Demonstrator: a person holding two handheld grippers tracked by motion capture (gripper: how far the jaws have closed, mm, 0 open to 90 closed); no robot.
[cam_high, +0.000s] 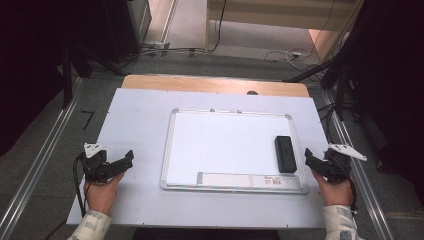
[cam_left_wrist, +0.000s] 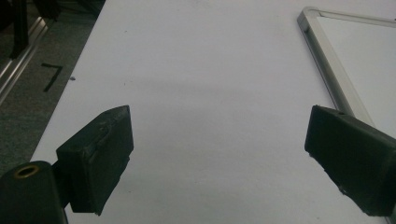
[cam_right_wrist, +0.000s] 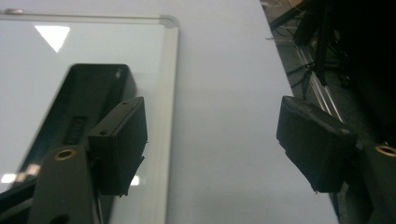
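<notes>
At nine o'clock we see the left gripper (cam_high: 127, 159) spread wide over bare worktop (cam_high: 135, 115). The whiteboard (cam_high: 225, 145) lies centred, eraser (cam_high: 285, 154) by its three-o'clock frame — beside that edge the right gripper (cam_high: 307, 156) gapes, empty.

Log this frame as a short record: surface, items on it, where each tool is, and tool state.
surface: white table
whiteboard: flat at table centre, silver frame
eraser: black, lying on the whiteboard near its right edge
left tool: open, holding nothing, left of the whiteboard
right tool: open, holding nothing, just right of the whiteboard, beside the eraser
contact: neither tool touches the eraser
</notes>
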